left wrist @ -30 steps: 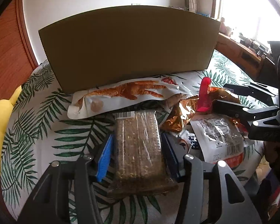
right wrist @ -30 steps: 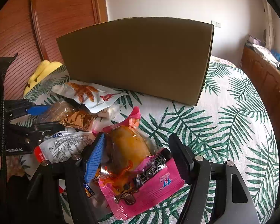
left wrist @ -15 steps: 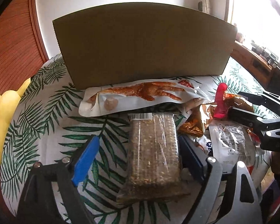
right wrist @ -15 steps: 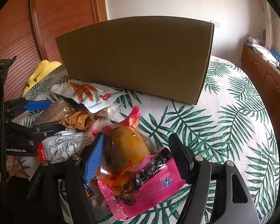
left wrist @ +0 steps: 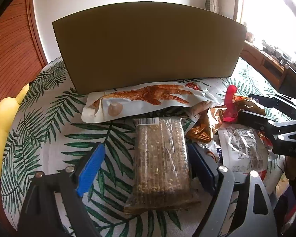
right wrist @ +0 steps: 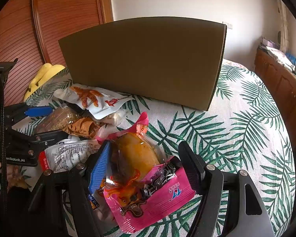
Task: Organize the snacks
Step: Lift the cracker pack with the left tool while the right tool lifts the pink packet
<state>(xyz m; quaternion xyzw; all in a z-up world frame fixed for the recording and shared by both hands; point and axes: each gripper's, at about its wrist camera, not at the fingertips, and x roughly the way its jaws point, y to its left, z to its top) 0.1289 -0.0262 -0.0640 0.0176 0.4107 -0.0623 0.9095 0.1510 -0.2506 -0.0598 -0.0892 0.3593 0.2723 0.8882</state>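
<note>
A palm-leaf tablecloth point(right wrist: 236, 138) covers the table. The left gripper point(left wrist: 148, 164) stands spread wide around the brown grain bar point(left wrist: 161, 158), its right pad at the wrapper edge, its left pad well clear. The right gripper point(right wrist: 146, 165) is parted, with the pink snack packet point(right wrist: 146, 185) lying between its fingers (contact unclear). Beyond lie the chicken-feet pouch point(left wrist: 146, 102) and the upright cardboard box point(left wrist: 148, 47).

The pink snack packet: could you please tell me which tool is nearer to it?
Right. The pink snack packet lies between the right tool's open fingers; the left tool straddles the brown cereal bar further left.
</note>
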